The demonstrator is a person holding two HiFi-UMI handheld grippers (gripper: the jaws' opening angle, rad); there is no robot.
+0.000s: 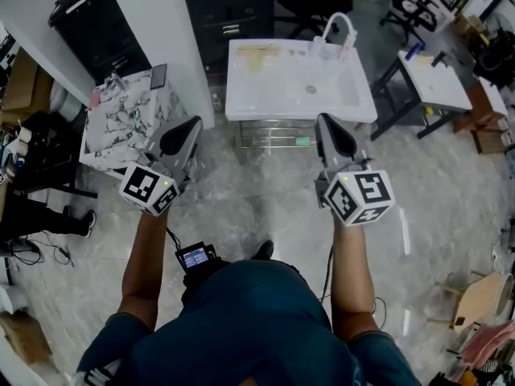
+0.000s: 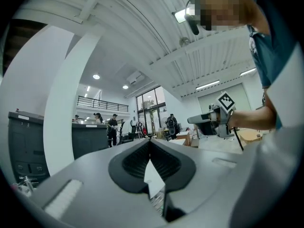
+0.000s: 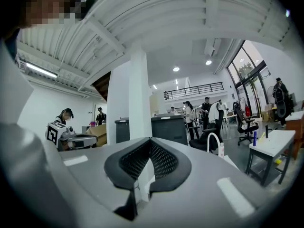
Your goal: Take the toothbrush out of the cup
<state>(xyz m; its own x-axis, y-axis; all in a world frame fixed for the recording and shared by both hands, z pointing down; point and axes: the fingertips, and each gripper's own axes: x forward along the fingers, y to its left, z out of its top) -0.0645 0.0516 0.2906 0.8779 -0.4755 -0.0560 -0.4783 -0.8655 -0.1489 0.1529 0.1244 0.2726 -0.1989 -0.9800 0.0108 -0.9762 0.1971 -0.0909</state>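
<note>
Both grippers hang over the floor, short of a white sink (image 1: 265, 95) on a metal stand. At the sink's back right, beside the curved faucet (image 1: 342, 26), stands a small pale cup (image 1: 319, 48); the toothbrush is too small to make out. My left gripper (image 1: 193, 124) is shut and holds nothing, its tip left of the sink's front corner. My right gripper (image 1: 322, 120) is also shut and empty, just before the sink's front edge. The right gripper view shows the faucet (image 3: 213, 141) far off beyond the shut jaws (image 3: 151, 139). The left gripper (image 2: 150, 141) points towards the room.
A marble-patterned side table (image 1: 121, 123) stands at the left against a white pillar (image 1: 161, 30). A dark cabinet (image 1: 229, 10) is behind the sink, and a white table (image 1: 434, 79) at the right. Cables and boxes lie along the floor's left edge.
</note>
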